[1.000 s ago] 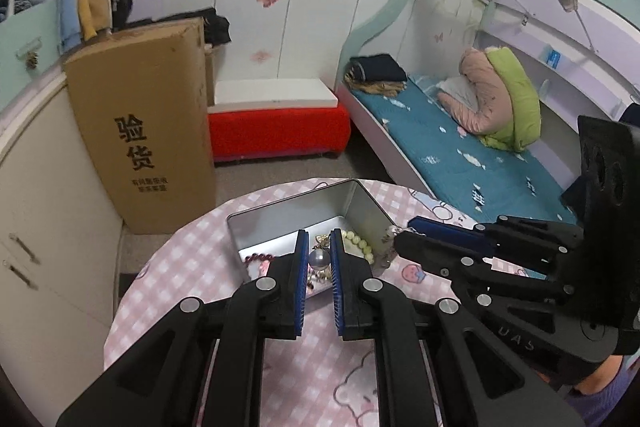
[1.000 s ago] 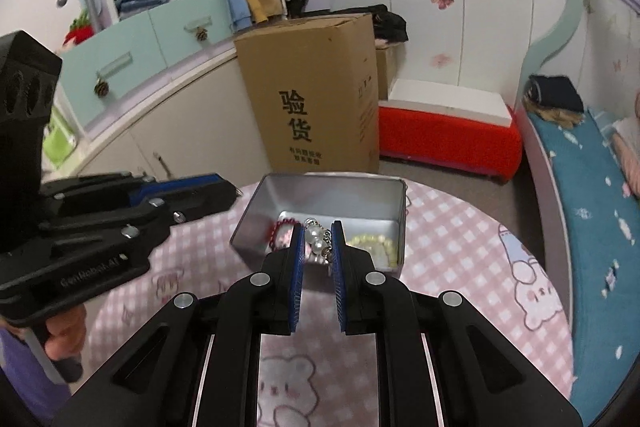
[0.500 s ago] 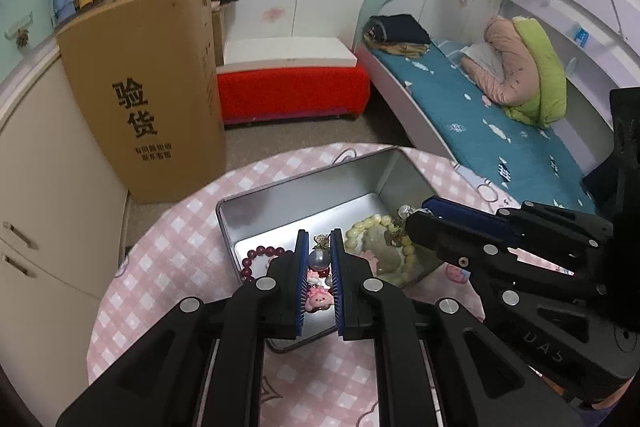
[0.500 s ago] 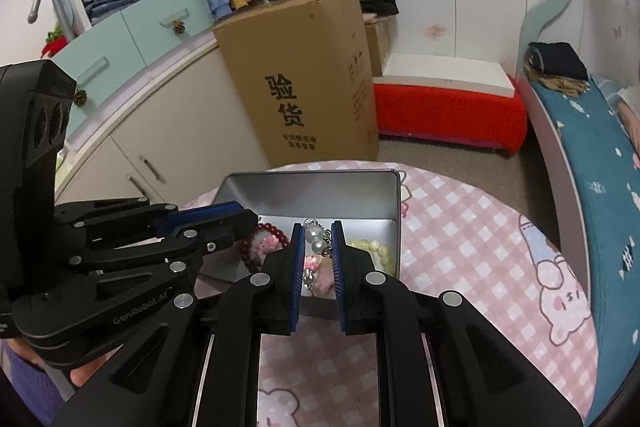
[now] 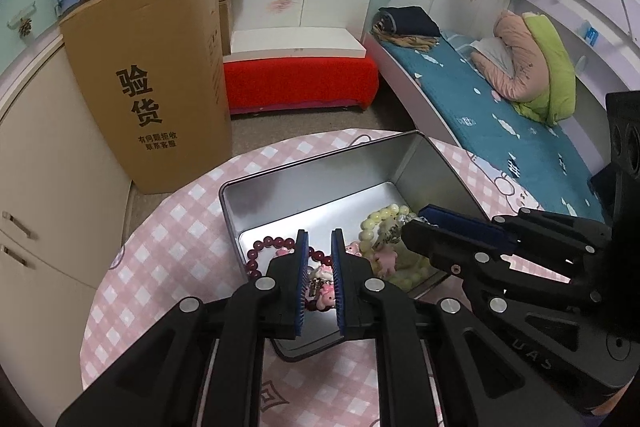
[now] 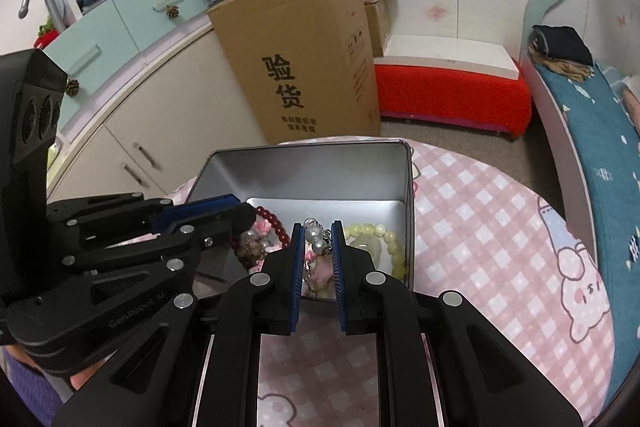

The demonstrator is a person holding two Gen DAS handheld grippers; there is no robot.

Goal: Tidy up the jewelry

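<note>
We are at the drop-off step: both grippers hang over the tin (image 5: 436,167), which sits on the round pink checked table (image 5: 168,227), and a pearl-and-charm chain is strung between them above the tin's near end. The left gripper (image 5: 319,267) is letting go: its jaws are opening, and the pink charms (image 5: 325,293) lie loose between its pads, no longer pinched. The right gripper (image 6: 316,259) is clenched on the pearl strand (image 6: 314,239). Already in the tin are 1 red bead bracelet (image 5: 266,245) at its left side and 1 pale green one (image 5: 380,219) at its right. Next, we judge, the right gripper must release too, low inside the tin, then both lift straight up. The tin's far half is bare; its near wall stands close under both grippers and could snag the chain.
</note>
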